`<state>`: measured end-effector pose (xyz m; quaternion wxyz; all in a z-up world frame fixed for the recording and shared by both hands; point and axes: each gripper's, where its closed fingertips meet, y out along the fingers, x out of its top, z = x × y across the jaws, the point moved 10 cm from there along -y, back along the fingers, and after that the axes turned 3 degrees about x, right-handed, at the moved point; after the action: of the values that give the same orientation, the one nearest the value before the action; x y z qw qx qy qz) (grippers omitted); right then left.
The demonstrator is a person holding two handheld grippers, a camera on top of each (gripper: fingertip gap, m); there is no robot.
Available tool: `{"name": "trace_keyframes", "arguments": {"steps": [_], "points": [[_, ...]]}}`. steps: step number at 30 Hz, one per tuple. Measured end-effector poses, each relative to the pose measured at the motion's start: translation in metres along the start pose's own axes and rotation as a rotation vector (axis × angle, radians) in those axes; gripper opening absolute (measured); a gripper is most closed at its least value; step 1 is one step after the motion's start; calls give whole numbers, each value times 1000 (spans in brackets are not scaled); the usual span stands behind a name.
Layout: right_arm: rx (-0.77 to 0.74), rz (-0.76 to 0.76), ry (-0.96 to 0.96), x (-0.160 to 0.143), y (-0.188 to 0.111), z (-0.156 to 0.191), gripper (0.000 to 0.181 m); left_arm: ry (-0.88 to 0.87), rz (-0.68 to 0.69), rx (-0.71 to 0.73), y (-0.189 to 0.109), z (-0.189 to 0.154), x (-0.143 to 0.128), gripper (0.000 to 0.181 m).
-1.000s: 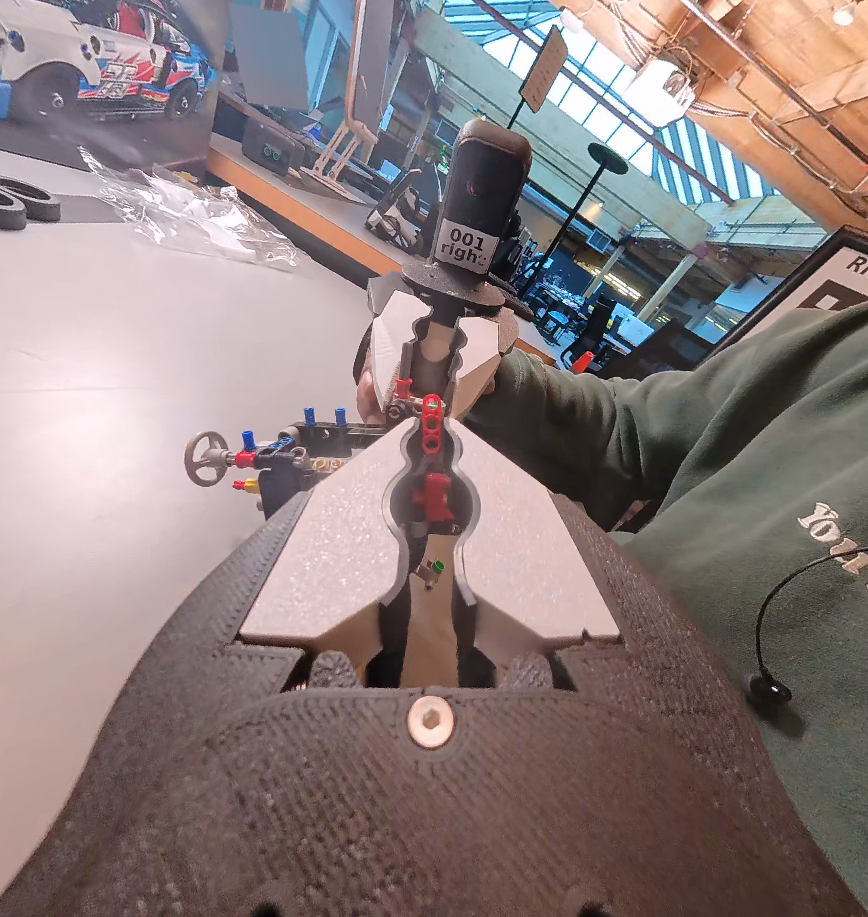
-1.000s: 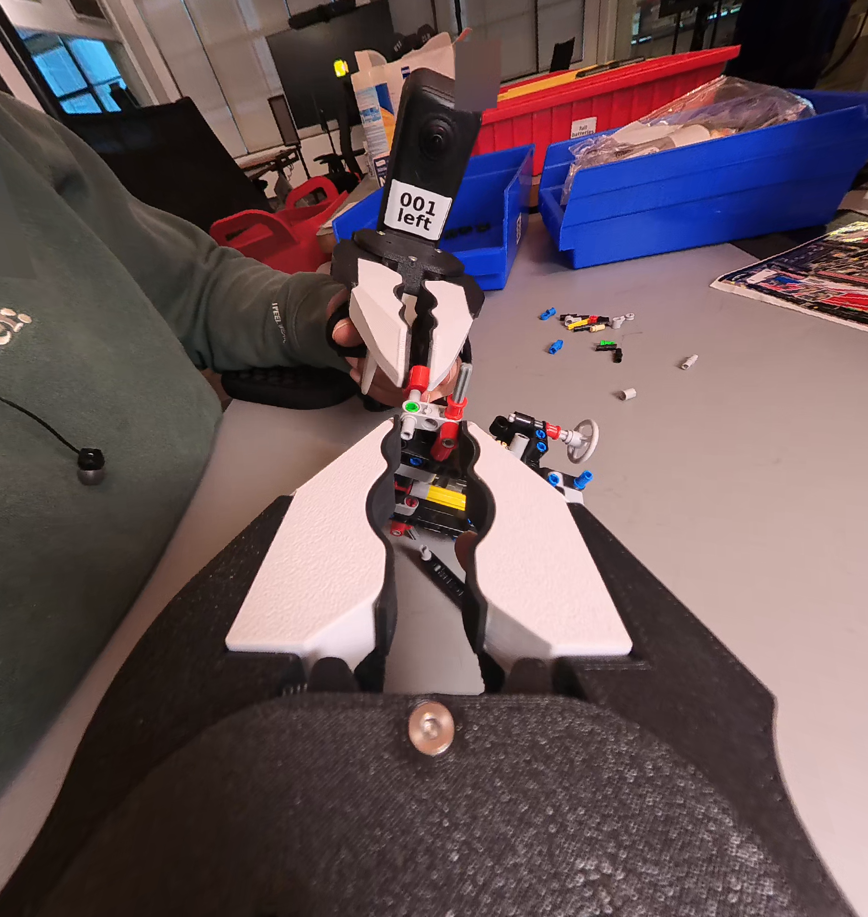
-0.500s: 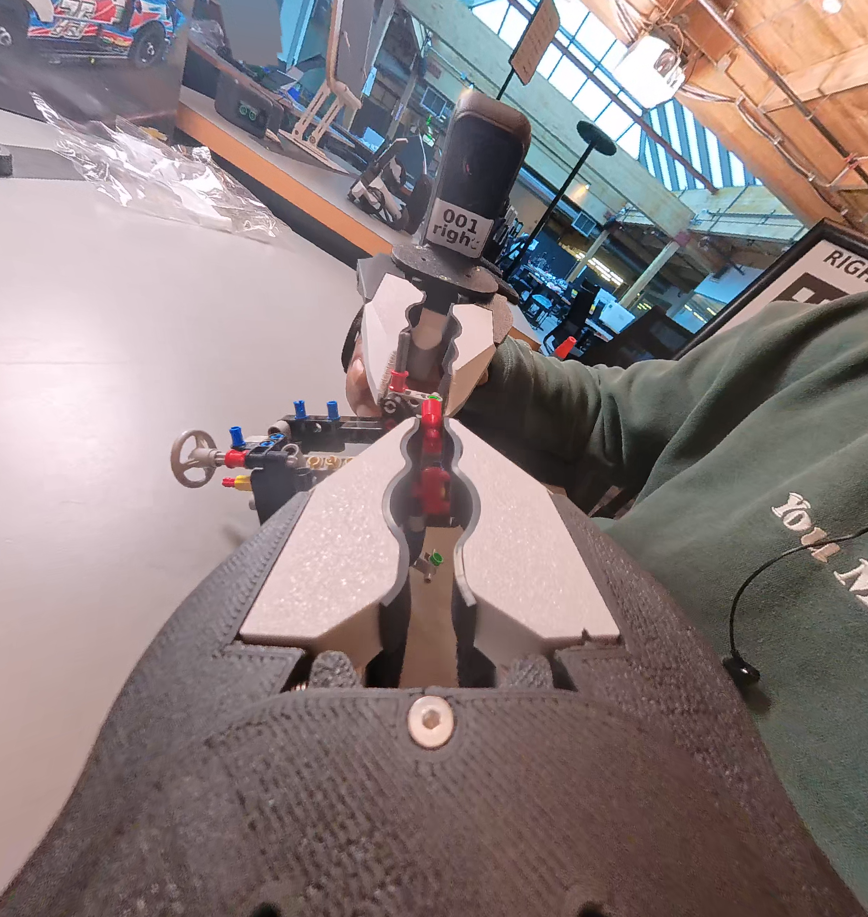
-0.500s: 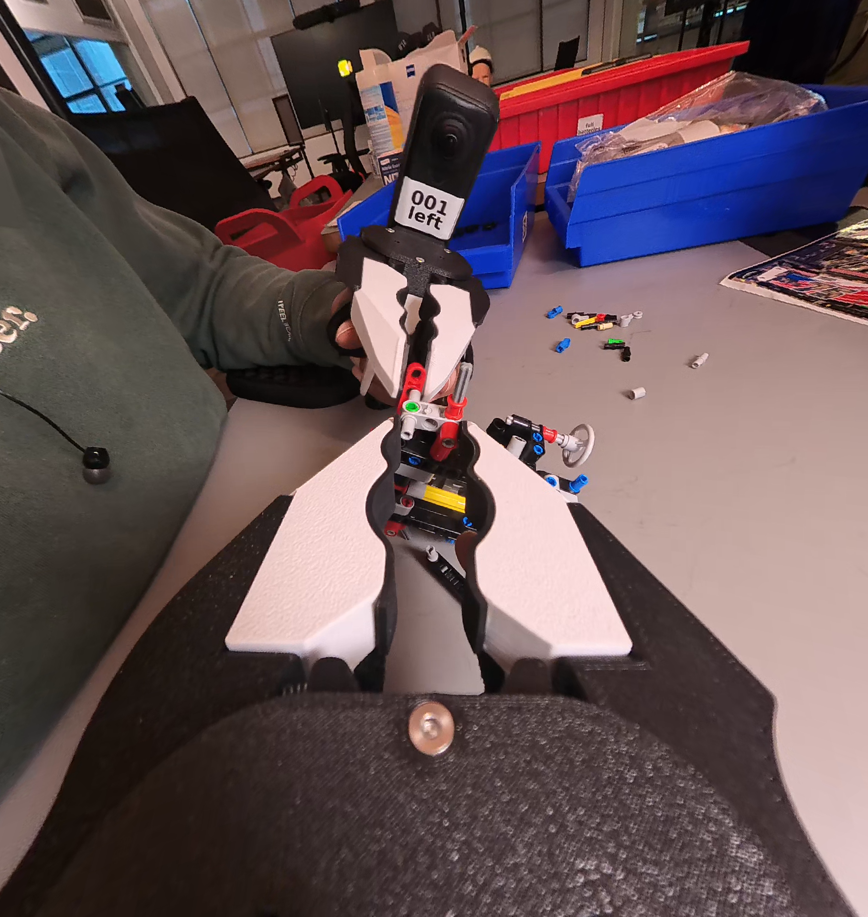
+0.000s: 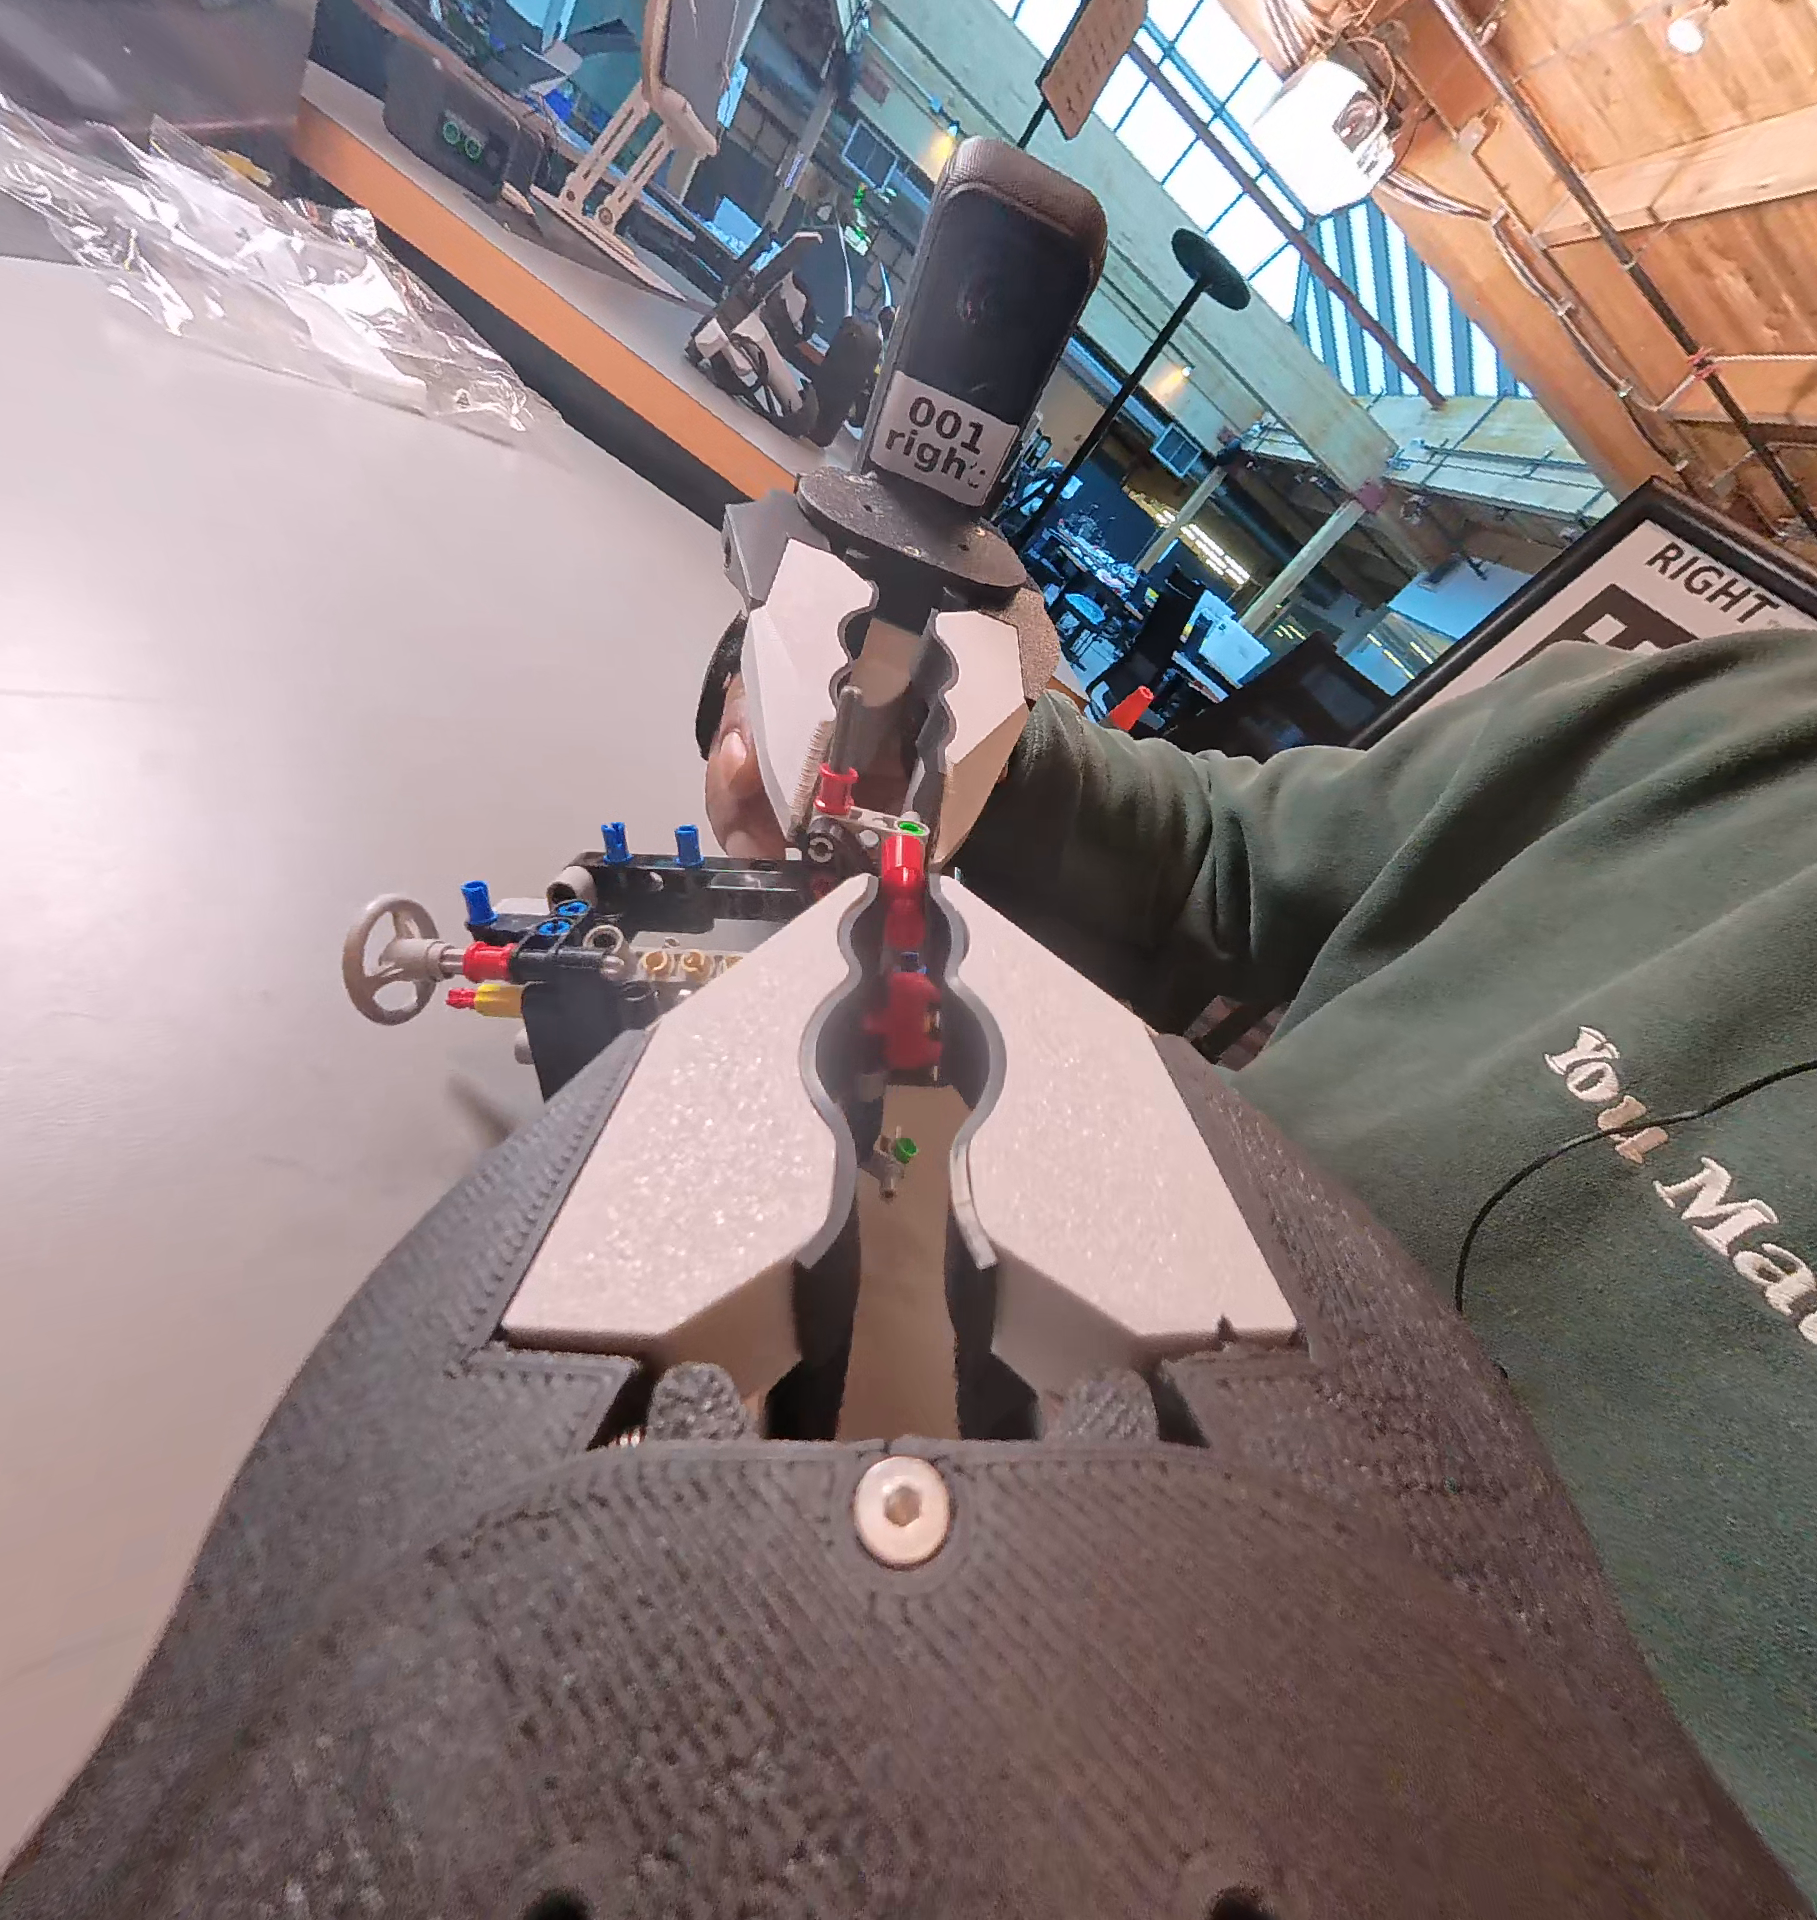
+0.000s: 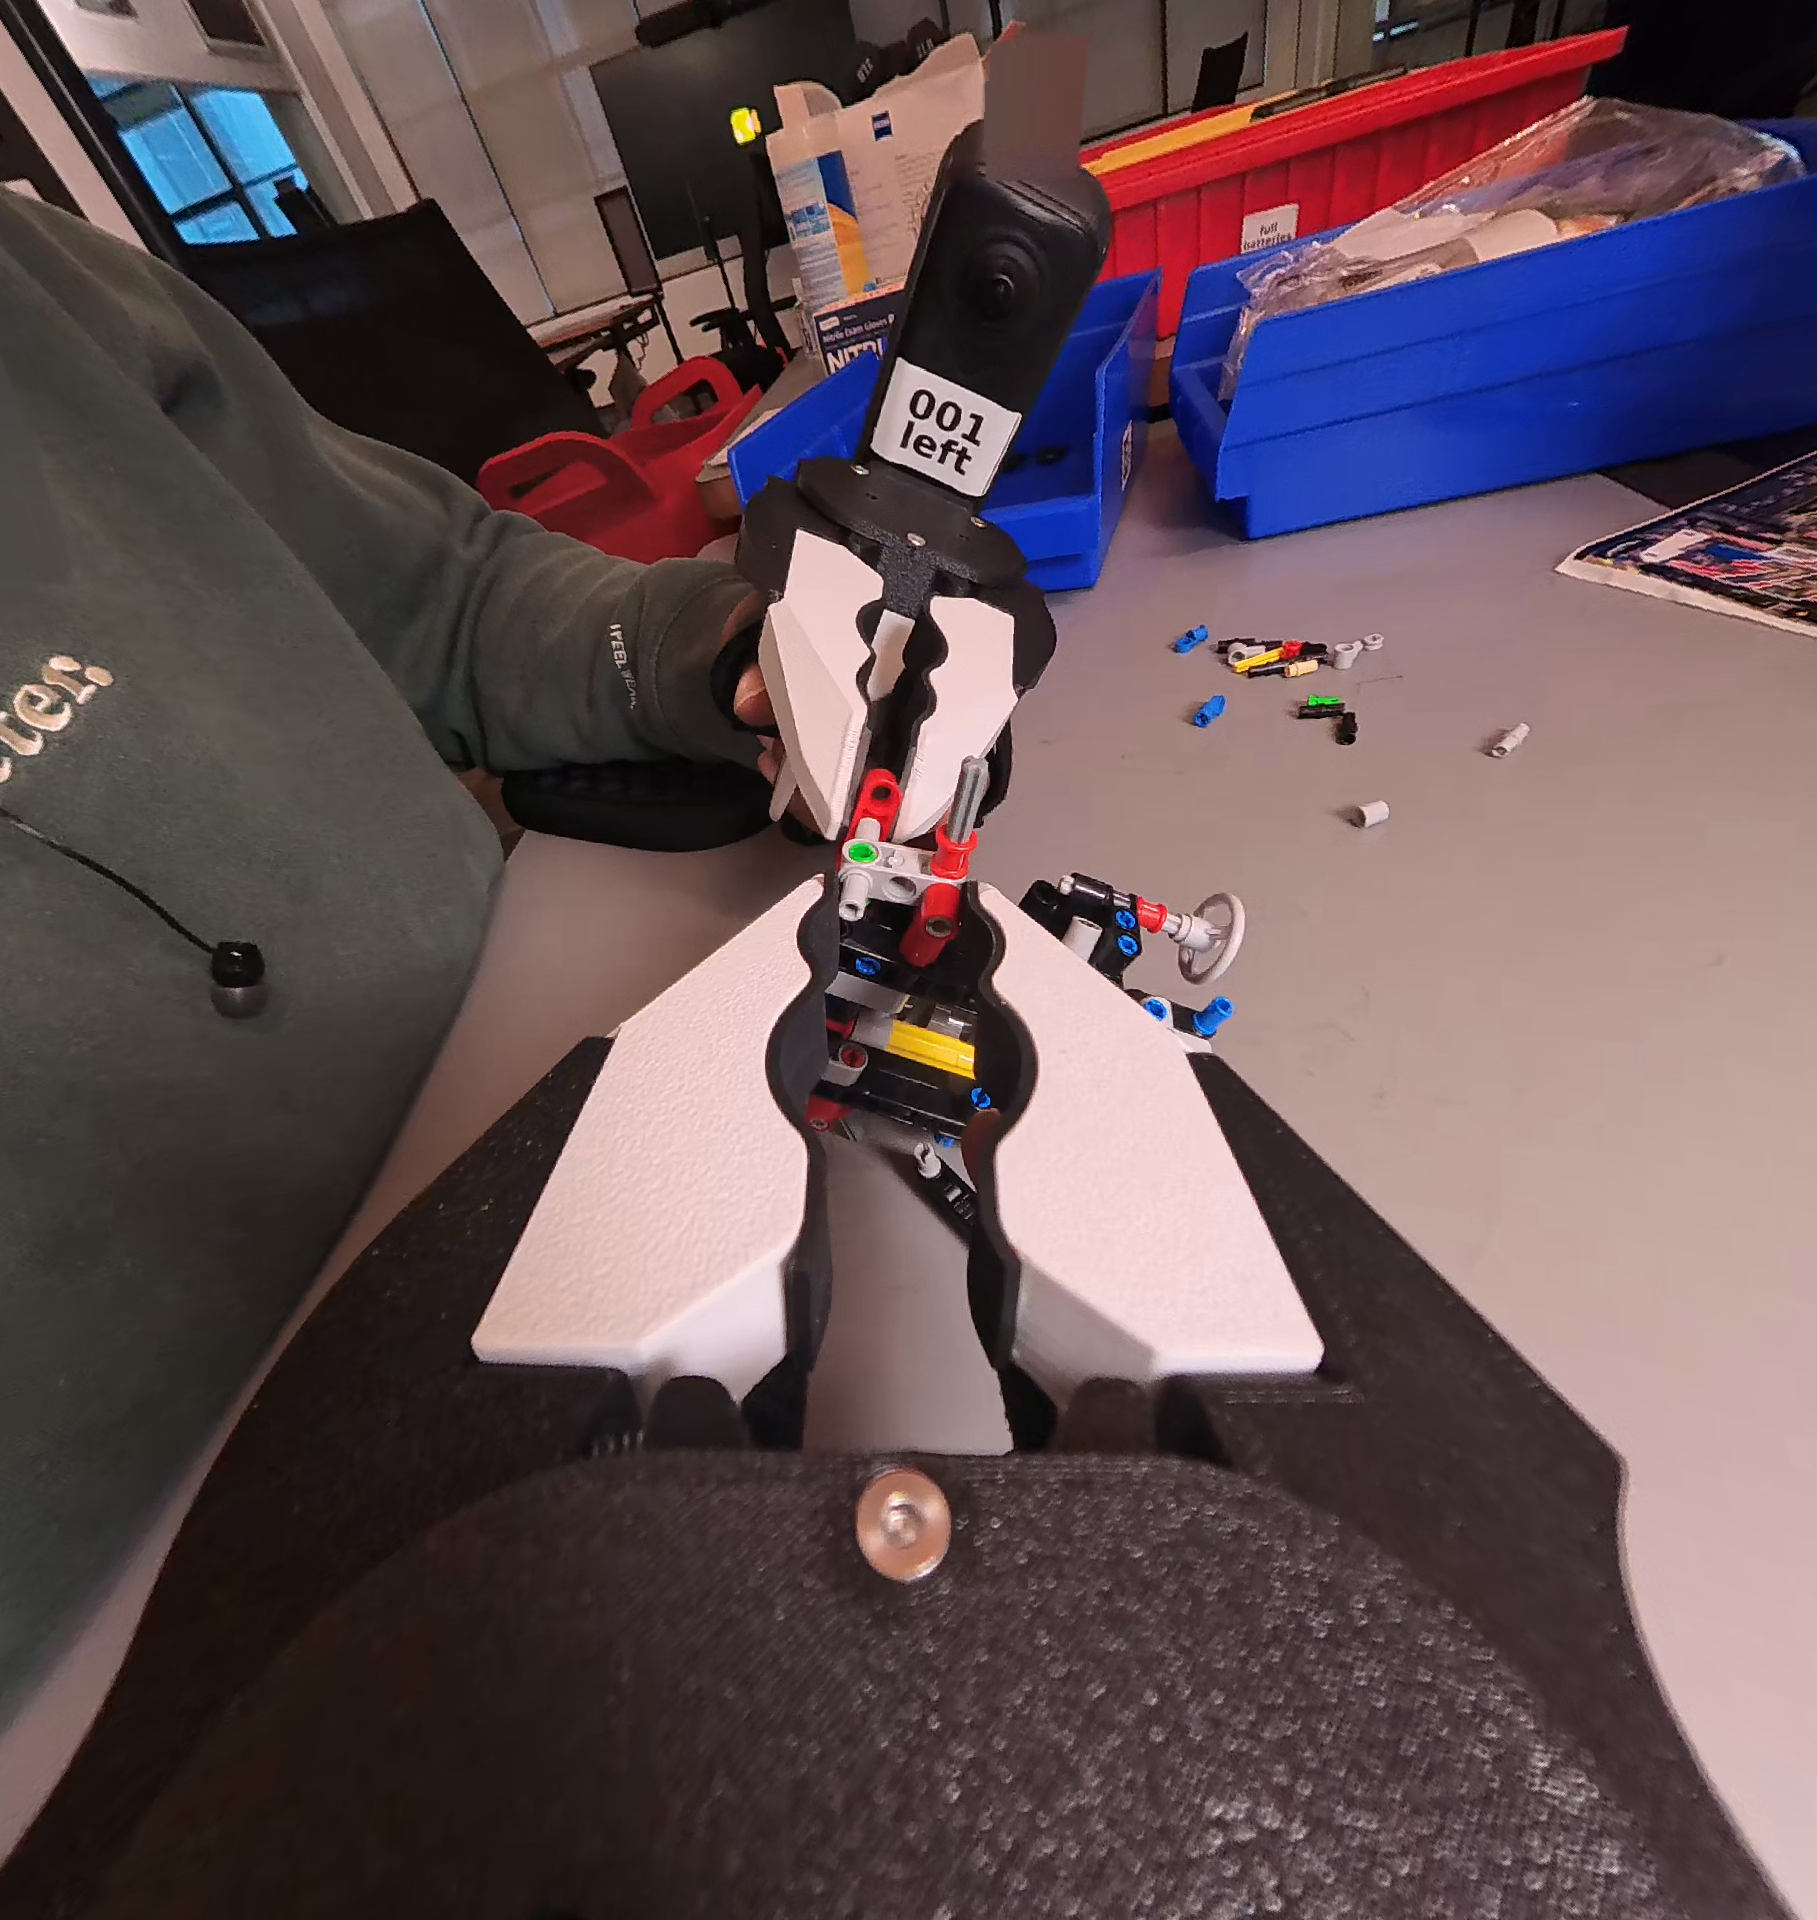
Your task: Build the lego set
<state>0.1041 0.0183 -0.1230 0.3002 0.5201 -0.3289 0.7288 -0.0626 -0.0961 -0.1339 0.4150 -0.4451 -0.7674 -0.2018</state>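
The lego assembly (image 6: 909,1023) sits raised off the grey surface (image 6: 1455,1039), held between my two tools. My right tool (image 6: 904,904) is closed around its black and yellow body; my left tool (image 5: 899,883) pinches the red connector (image 5: 899,904) at the grey cross-piece (image 6: 899,860). I'd push straight along the axle, keeping the body square, with no twist. Loose pieces (image 6: 1288,665) lie well apart.

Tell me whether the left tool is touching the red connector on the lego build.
Touching. The right wrist view shows the left tool with its jaws closed on the red connector above the lego build; no gap shows between them.
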Motion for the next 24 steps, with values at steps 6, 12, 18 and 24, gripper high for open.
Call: {"name": "trace_keyframes", "arguments": {"steps": [6, 12, 18, 24], "points": [[17, 19, 4, 1, 0, 1, 21, -9, 65, -28, 1, -2, 0, 5], [47, 116, -31, 9, 5, 7, 21, -4, 165, -71, -1, -5, 4, 5], [77, 179, -54, 15, 7, 14, 21, 14, 264, -90, 2, -13, 8, 5], [92, 176, -42, 16, 8, 20, 21, 78, 310, -57, 3, -21, 10, 5]]}}
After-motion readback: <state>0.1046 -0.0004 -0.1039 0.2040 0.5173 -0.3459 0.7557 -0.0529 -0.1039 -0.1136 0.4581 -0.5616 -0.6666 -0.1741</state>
